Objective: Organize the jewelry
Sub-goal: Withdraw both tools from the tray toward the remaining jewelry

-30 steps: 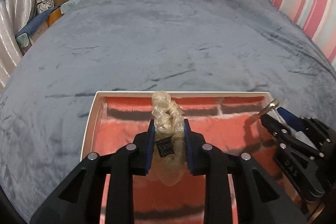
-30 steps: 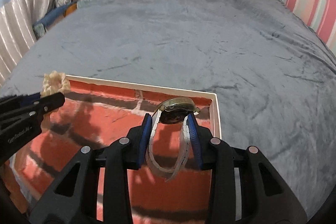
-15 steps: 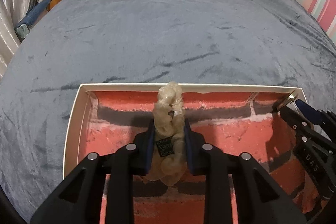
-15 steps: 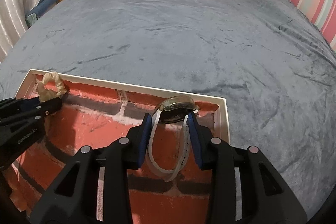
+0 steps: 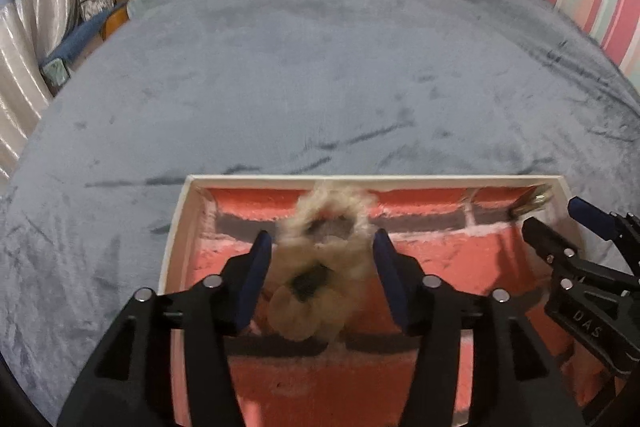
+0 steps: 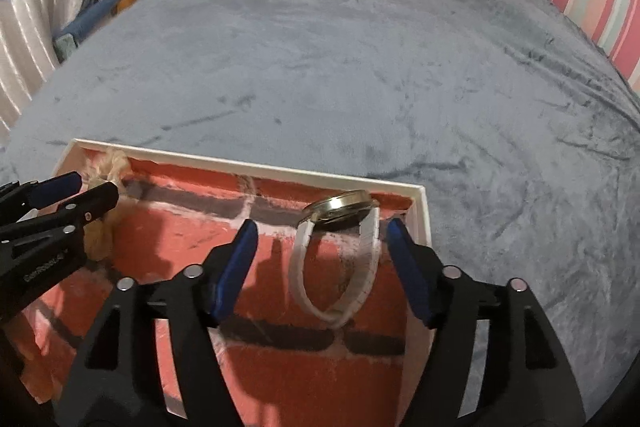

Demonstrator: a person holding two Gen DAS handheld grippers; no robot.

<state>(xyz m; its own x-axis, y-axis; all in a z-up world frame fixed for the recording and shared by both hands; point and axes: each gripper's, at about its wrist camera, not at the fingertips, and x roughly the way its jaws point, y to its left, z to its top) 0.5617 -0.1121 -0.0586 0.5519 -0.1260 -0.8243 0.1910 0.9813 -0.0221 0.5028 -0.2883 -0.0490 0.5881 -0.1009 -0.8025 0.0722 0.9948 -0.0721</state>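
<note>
Both grippers' fingers (image 6: 406, 267) opening, scrunchie (image 5: 320, 263) and watch (image 6: 340, 251) between.

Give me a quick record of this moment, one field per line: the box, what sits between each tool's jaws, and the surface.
container: white-rimmed box with red plush lining
left gripper: jaws opening; cream scrunchie between them, blurred, pads clear of it
right gripper: jaws opening; gold wristwatch with white strap between them, not pressed
watch position: in the box near its right wall
surface: grey blanket on a bed
</note>
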